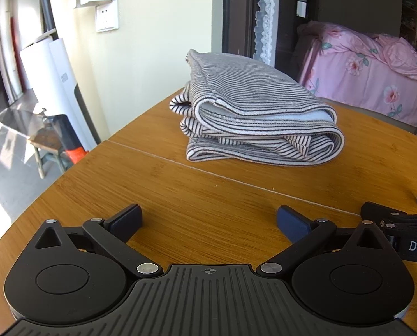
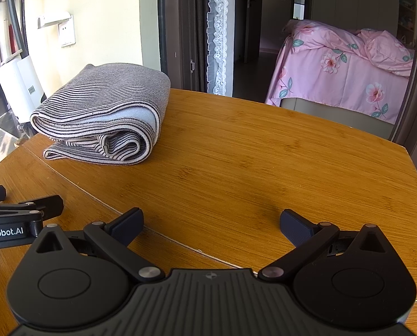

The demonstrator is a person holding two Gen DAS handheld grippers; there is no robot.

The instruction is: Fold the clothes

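A black-and-white striped garment [image 1: 253, 114] lies folded into a thick bundle on the wooden table [image 1: 180, 190], well ahead of my left gripper [image 1: 208, 219]. That gripper is open, its blue pads wide apart over bare wood. In the right wrist view the same striped garment [image 2: 104, 112] sits at the far left of the table [image 2: 264, 168]. My right gripper [image 2: 211, 221] is open too and holds nothing. Each gripper shows at the edge of the other's view: the right one [image 1: 399, 212] to the right, the left one [image 2: 23, 207] to the left.
A seam [image 1: 236, 180] runs across the tabletop between the grippers and the garment. The table's curved left edge drops to a floor with a small stool [image 1: 44, 142]. A pink floral bedspread [image 2: 343, 67] lies beyond the doorway. A wall socket [image 1: 106, 18] is behind.
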